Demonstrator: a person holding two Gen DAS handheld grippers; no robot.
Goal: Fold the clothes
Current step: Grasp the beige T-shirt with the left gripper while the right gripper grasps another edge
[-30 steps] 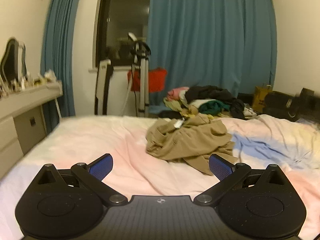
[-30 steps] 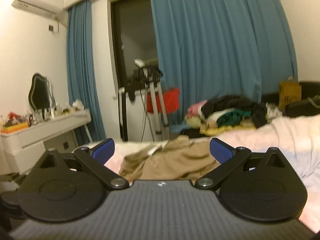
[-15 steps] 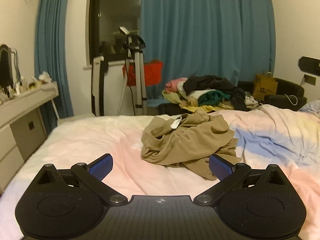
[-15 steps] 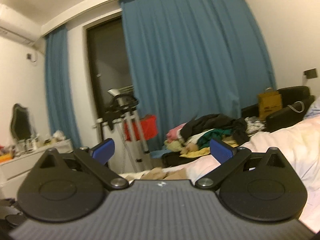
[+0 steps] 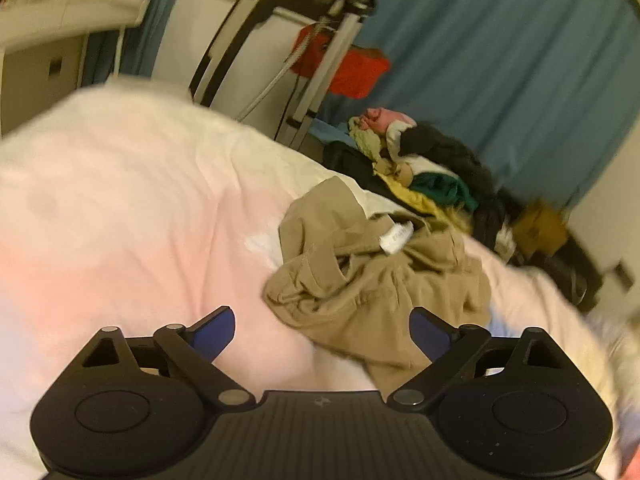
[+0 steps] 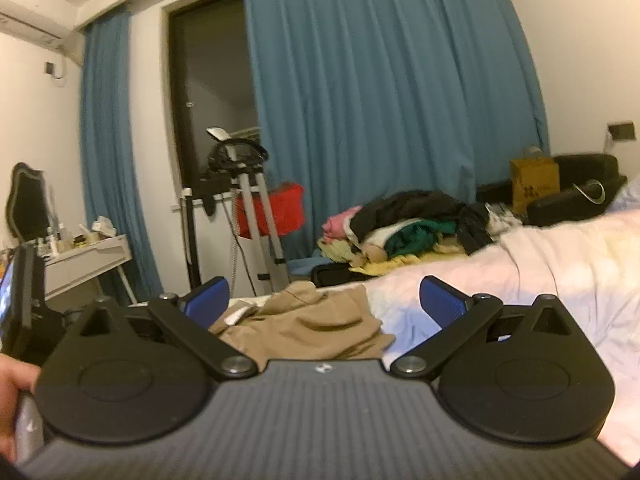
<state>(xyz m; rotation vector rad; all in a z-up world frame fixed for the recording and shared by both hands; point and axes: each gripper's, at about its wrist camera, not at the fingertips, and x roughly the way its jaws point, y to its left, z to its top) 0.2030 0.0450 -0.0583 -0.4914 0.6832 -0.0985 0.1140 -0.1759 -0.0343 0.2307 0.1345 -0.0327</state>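
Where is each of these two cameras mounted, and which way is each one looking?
Left wrist view: sits on the left gripper, tilted down at the crumpled tan garment on the bed; only its closing jaws show, nothing between them.
Right wrist view: sits on the right gripper, looking nearly level across the bed at the blue curtain; open jaws and a hand at the left edge show.
Shared: tan garment, bed, clothes pile, curtain.
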